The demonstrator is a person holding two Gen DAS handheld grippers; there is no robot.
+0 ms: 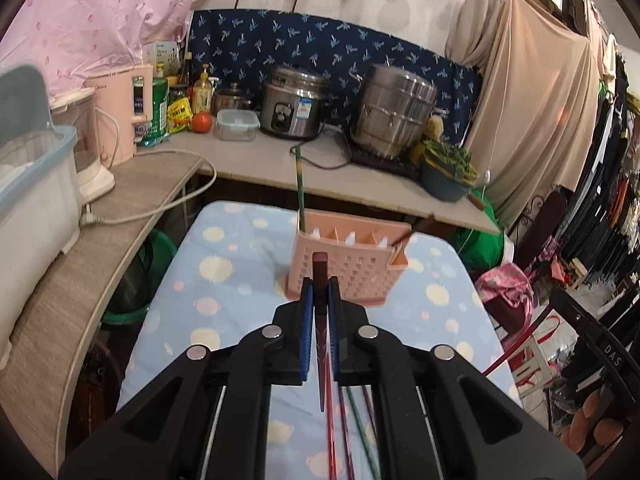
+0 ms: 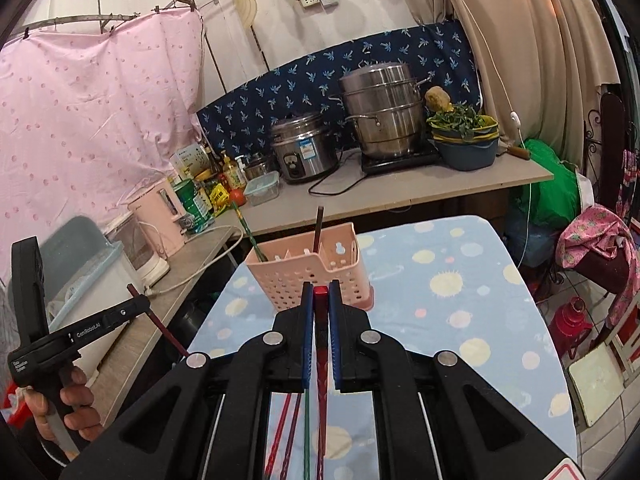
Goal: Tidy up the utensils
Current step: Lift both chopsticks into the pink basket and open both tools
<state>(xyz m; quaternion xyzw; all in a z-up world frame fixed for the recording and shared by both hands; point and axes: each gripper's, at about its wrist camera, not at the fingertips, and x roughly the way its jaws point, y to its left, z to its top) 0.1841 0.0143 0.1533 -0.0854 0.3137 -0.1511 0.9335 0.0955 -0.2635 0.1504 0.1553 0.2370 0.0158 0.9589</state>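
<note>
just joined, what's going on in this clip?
A person is sorting chopsticks into a pink slotted holder on the blue dotted table. The left gripper is shut on a dark red chopstick; the right gripper is shut on a red chopstick. A green chopstick and a brown one already stand in the holder. More chopsticks lie on the table.

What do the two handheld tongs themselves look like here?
Both are matte black plastic with blue ribbed pads, round silver pivot bolts and bright metal rods beneath. The left tongs, seen from the right wrist camera, carry white lettering along a pistol-style handle.
</note>
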